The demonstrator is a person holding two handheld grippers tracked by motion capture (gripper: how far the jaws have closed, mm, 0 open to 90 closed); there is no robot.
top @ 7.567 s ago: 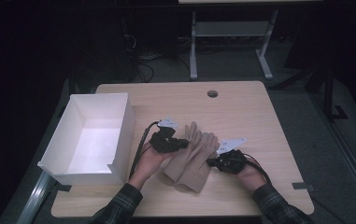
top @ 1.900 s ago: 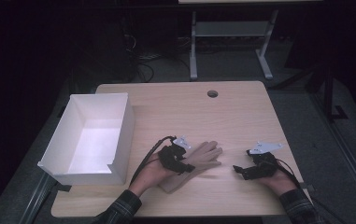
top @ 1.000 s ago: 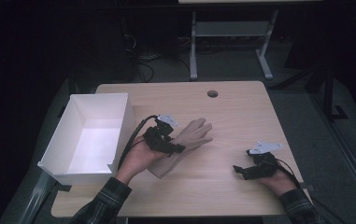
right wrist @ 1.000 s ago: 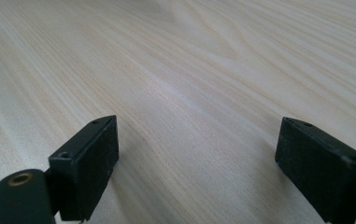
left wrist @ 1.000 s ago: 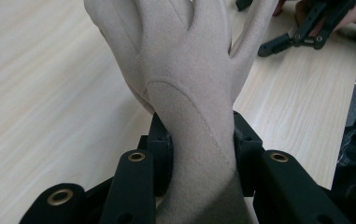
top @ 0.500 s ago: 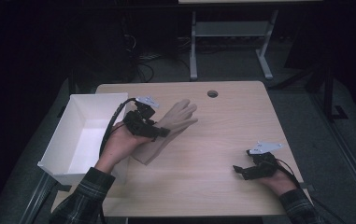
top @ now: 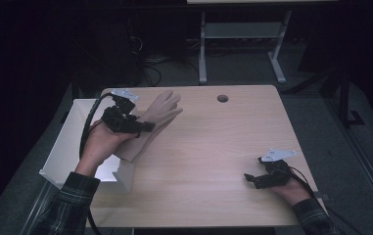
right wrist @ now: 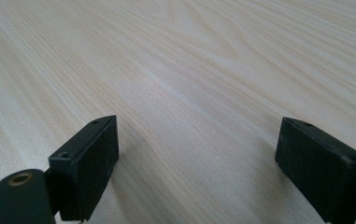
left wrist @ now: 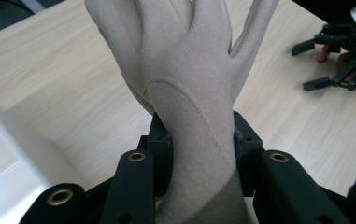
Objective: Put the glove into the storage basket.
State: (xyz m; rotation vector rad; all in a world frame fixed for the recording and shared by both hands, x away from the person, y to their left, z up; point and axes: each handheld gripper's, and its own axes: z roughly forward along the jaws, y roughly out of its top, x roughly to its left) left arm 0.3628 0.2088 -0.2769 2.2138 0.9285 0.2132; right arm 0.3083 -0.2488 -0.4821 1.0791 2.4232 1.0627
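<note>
A dark room surrounds a light wooden table point(top: 208, 161), with a metal stand point(top: 238, 44) and loose cables on the floor beyond its far edge. The table has a small round hole point(top: 222, 98) near the far edge.

At the table's left edge sits a white open box point(top: 71, 142). What you can see of its inside is bare white, though your left arm covers part of it.

A beige glove point(top: 157, 115) is lifted above the table's far left corner, close to the box's right wall, fingers pointing far and right, cuff hanging down toward you. In the left gripper view the glove point(left wrist: 185, 79) rises straight up between the black jaws, which are clamped on its wrist section.

Your left hand point(top: 101, 144) reaches forward over the box, holding the left gripper point(top: 142, 127) level, its cable looping back along your checked sleeve point(top: 69, 200).

Your right hand point(top: 291, 188) rests at the near right of the table, holding the right gripper point(top: 252, 178) low, pointing left. Its jaws stand wide apart with bare wood between them point(right wrist: 199, 140).
</note>
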